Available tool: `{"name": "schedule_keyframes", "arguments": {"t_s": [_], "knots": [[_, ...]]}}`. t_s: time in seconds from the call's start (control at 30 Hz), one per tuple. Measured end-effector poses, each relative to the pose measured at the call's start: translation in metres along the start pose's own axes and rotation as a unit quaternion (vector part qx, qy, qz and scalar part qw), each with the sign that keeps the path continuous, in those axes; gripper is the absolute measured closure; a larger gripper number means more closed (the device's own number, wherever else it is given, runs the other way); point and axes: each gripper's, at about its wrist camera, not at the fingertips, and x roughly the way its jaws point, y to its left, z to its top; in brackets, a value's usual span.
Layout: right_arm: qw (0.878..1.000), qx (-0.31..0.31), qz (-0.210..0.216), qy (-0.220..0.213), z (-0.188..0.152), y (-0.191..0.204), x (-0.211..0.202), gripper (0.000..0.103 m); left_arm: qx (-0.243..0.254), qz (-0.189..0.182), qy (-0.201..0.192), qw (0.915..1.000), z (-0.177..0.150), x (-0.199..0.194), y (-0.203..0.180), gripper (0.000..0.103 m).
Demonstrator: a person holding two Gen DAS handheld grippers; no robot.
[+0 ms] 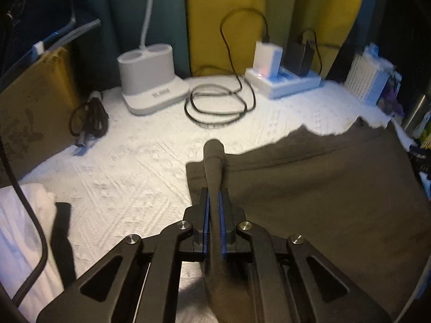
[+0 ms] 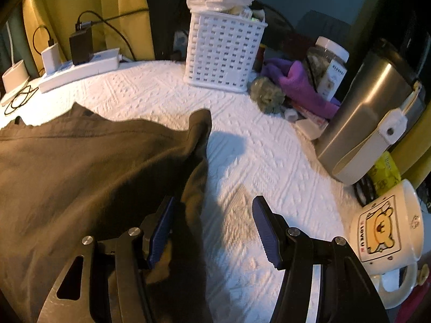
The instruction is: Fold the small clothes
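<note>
Seemingly garment edge in left hand-held gripper

"LOVE U" on the bear mug (jar label unreadable)

1. Left wrist view: low and close over the white tabletop, facing the back curtain.
2. Right wrist view: equally low and near, angled toward the white basket.
3. Shared: dark garment, power strip.

surface: white textured cover | on it: dark garment, white basket, mug, coiled cable
</note>
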Motion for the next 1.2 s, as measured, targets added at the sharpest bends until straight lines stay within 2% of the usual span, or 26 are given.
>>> {"name": "schedule_keyframes", "arguments": {"t_s": [0.03, 0.1, 0.23, 0.33, 0.37, 0.4, 0.43, 0.47, 0.57, 0.63, 0.67, 0.7, 0.73, 0.8, 0.9, 1.07, 1.2], "knots": [[1.000, 0.002, -0.002, 0.000, -0.001, -0.001, 0.001, 0.033, -0.011, -0.009, 0.002, 0.9999, 0.001, -0.003, 0.004, 0.098], [1.000, 0.004, -0.004, -0.001, 0.000, -0.003, 0.002, 0.032, -0.037, -0.026, 0.003, 0.9990, 0.004, -0.011, 0.016, 0.097], [1.000, 0.002, -0.008, -0.004, 0.001, -0.001, 0.002, 0.032, -0.053, 0.010, 0.003, 0.9985, 0.008, -0.006, 0.032, 0.097], [1.000, 0.004, -0.008, -0.004, 0.001, -0.001, 0.001, 0.032, -0.069, 0.008, 0.015, 0.9975, 0.010, 0.008, 0.038, 0.096], [1.000, 0.004, -0.008, -0.004, 0.001, -0.001, 0.001, 0.032, -0.068, 0.001, 0.022, 0.9975, 0.010, 0.013, 0.036, 0.088], [1.000, 0.005, -0.007, -0.004, 0.001, -0.001, 0.001, 0.032, -0.065, -0.008, 0.027, 0.9975, 0.010, 0.018, 0.032, 0.068], [1.000, 0.006, -0.007, -0.004, 0.001, -0.001, 0.001, 0.032, -0.063, -0.015, 0.028, 0.9975, 0.009, 0.022, 0.027, 0.059], [1.000, 0.006, -0.006, -0.004, 0.001, -0.001, 0.001, 0.032, -0.062, -0.020, 0.029, 0.9974, 0.009, 0.023, 0.024, 0.054], [1.000, 0.008, -0.005, -0.005, 0.001, -0.002, 0.002, 0.032, -0.050, -0.024, 0.035, 0.9978, 0.006, 0.031, 0.014, 0.054], [1.000, 0.009, -0.005, -0.007, 0.000, -0.002, 0.001, 0.032, -0.024, -0.016, 0.028, 0.9992, 0.004, 0.033, 0.005, 0.055], [1.000, 0.010, -0.004, -0.009, 0.000, -0.002, 0.002, 0.032, -0.011, -0.012, 0.027, 0.9995, 0.004, 0.033, 0.001, 0.061], [1.000, 0.011, -0.004, -0.010, 0.000, -0.003, 0.002, 0.032, -0.002, -0.018, 0.026, 0.9995, 0.003, 0.032, -0.003, 0.080], [1.000, 0.012, -0.004, -0.011, -0.001, -0.003, 0.001, 0.032, 0.002, -0.028, 0.027, 0.9992, 0.003, 0.031, -0.006, 0.089], [1.000, 0.015, -0.004, -0.012, -0.001, -0.003, 0.001, 0.032, 0.017, -0.014, 0.021, 0.9995, 0.003, 0.028, -0.012, 0.100], [1.000, 0.016, -0.004, -0.013, -0.001, -0.004, 0.001, 0.032, 0.017, 0.002, 0.014, 0.9998, 0.004, 0.026, -0.011, 0.100], [1.000, 0.017, -0.004, -0.012, -0.001, -0.004, 0.001, 0.032, -0.019, 0.063, -0.007, 0.9978, 0.010, 0.014, 0.019, 0.101], [1.000, 0.021, -0.008, -0.010, -0.001, -0.005, 0.002, 0.027, -0.033, 0.079, 0.007, 0.9963, 0.006, 0.019, 0.040, 0.100]]}}
